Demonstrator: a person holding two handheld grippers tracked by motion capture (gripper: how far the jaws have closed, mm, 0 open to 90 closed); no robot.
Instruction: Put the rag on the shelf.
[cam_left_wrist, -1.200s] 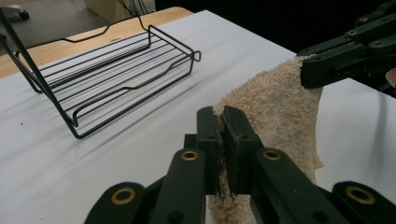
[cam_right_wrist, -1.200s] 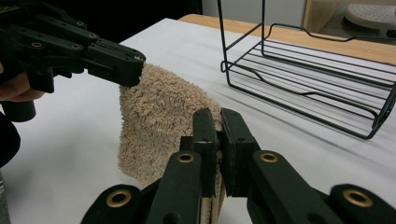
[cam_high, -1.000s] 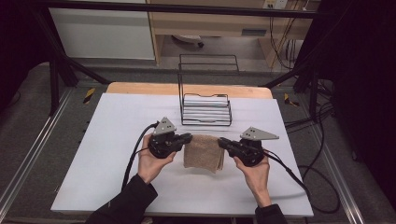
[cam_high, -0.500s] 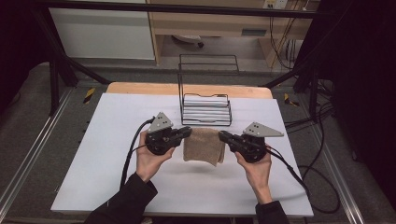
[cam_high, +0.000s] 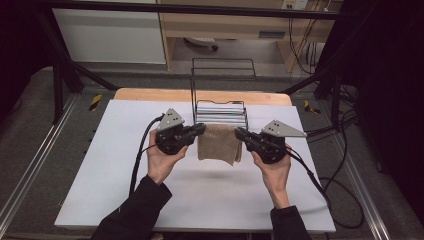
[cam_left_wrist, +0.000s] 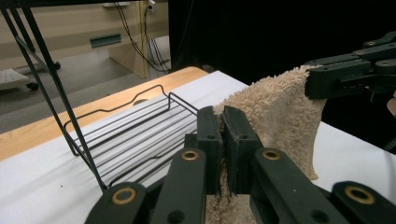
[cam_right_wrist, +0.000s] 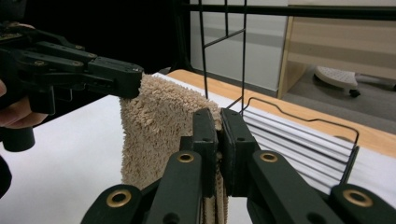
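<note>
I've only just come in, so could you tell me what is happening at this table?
A person holds a hand-held gripper in each hand, and both are clamped on the top corners of a folded beige towel. The left hand-held gripper grips one corner and the right hand-held gripper the other, so the towel hangs between them above the white table, just in front of the black wire rack.

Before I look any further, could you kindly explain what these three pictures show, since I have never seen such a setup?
A person sits at a white table and holds a hand tool in each hand, each ending in black tongs. One picture looks down from above; the other two come from cameras riding on each tool. The left tongs and right tongs are each shut on a top corner of a beige towel, which hangs between them above the table. Just behind it stands a black wire rack.
</note>
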